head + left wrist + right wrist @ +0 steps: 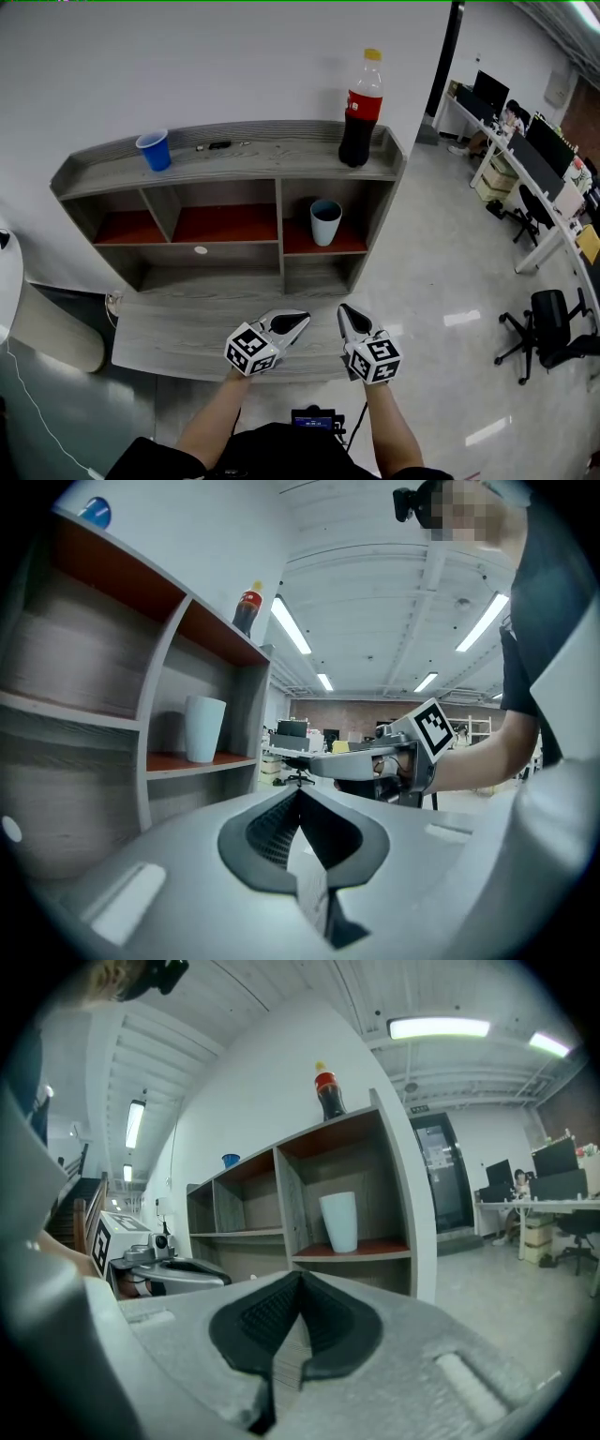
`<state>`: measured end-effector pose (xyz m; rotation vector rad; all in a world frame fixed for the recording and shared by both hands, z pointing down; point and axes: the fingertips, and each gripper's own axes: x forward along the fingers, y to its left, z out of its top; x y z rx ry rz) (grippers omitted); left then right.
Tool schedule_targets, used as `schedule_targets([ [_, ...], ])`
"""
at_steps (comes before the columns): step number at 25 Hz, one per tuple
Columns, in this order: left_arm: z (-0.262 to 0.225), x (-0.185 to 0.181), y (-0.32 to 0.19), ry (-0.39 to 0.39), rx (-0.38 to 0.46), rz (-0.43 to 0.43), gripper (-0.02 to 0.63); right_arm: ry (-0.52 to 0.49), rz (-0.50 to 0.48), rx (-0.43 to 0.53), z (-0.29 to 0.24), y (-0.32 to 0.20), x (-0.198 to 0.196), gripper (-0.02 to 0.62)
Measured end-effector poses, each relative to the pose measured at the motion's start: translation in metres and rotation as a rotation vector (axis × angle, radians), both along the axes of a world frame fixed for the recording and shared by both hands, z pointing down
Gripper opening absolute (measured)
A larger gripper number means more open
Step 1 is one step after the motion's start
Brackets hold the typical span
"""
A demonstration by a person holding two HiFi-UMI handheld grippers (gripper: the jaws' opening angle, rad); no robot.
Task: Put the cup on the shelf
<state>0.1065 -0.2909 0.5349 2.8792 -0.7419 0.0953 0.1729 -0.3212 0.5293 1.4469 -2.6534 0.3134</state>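
A pale cup (325,222) stands upright on the red floor of the right-hand compartment of the grey shelf unit (281,155); it also shows as the cup (204,728) and the cup (339,1222) in the gripper views. Both grippers hover side by side over the unit's low front board, well short of the cup. My left gripper (302,320) is shut with nothing in it, its jaws (300,794) meeting at the tip. My right gripper (343,310) is likewise shut and empty (298,1279). Each gripper sees the other beside it.
On the shelf's top board stand a blue cup (155,150) at the left and a cola bottle (361,111) at the right, with a small dark item (217,145) between. A white disc (201,250) lies in the middle compartment. Office desks and a black chair (553,328) fill the right.
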Motion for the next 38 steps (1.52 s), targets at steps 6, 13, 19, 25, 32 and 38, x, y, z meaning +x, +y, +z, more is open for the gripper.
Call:
schedule_targets([
  [6, 0.003, -0.042, 0.034, 0.0, 0.007, 0.031, -0.003, -0.001, 0.048, 0.005, 0.001, 0.039, -0.036, -0.002],
  [13, 0.014, -0.089, 0.08, 0.009, -0.01, 0.06, -0.003, 0.011, 0.107, -0.005, 0.009, 0.095, -0.072, -0.002],
  [19, 0.015, -0.108, 0.106, 0.022, -0.017, 0.082, -0.002, 0.02, 0.147, -0.012, 0.009, 0.131, -0.09, -0.002],
  [25, 0.013, -0.105, 0.122, 0.032, -0.011, 0.111, -0.002, 0.037, 0.177, -0.016, 0.006, 0.15, -0.086, -0.002],
  [32, 0.011, -0.097, 0.124, 0.042, -0.02, 0.076, -0.002, 0.039, 0.162, -0.015, 0.001, 0.157, -0.078, -0.003],
  [38, 0.015, -0.081, 0.127, 0.023, -0.026, 0.023, -0.002, 0.029, 0.15, -0.024, 0.003, 0.165, -0.057, -0.003],
])
